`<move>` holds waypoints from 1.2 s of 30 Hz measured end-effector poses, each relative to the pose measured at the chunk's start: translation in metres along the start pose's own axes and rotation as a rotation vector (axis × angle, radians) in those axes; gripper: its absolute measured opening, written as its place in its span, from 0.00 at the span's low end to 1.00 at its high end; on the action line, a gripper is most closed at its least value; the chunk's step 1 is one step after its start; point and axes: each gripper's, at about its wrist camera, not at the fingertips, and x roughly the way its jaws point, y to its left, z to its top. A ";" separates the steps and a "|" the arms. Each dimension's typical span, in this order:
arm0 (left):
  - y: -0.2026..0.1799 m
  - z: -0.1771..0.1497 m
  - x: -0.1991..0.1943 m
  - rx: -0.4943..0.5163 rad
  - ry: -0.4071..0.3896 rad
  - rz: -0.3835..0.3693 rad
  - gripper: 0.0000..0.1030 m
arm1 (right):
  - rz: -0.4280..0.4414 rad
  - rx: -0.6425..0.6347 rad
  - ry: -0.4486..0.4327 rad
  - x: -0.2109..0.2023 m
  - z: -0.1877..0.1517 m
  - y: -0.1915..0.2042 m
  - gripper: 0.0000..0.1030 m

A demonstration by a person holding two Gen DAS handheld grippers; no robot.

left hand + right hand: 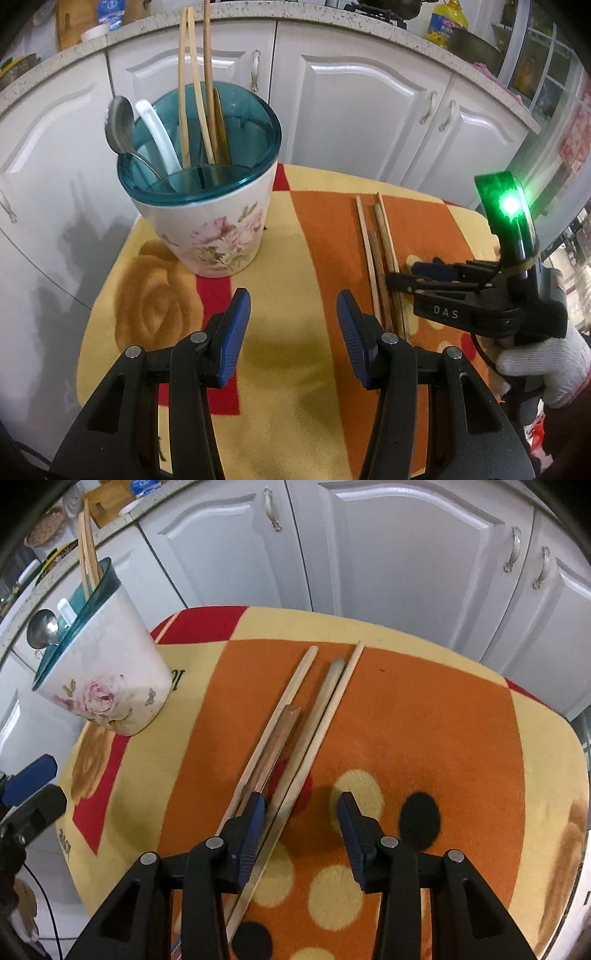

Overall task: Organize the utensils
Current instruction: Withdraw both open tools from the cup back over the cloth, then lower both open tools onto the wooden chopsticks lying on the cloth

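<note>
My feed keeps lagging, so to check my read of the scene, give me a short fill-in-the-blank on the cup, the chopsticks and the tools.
1. The metal spoon stands in the ____.
2. The loose chopsticks lie on the ____ patch of the cloth.
3. The jaws of the left tool hold ____.
4. The right tool is over the near ends of the ____, jaws open.

Missing words: cup; orange; nothing; chopsticks
</note>
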 end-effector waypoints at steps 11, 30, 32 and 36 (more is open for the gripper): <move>-0.013 -0.007 0.027 0.010 0.077 -0.116 0.47 | -0.009 0.060 -0.006 -0.016 -0.016 -0.037 0.38; -0.043 0.005 0.089 0.062 0.159 -0.128 0.46 | 0.029 0.156 -0.004 -0.036 -0.022 -0.064 0.38; -0.042 0.004 0.089 0.066 0.155 -0.124 0.46 | 0.031 0.150 -0.003 -0.036 -0.021 -0.062 0.38; -0.042 0.004 0.090 0.077 0.151 -0.118 0.46 | 0.031 0.147 0.003 -0.035 -0.019 -0.061 0.38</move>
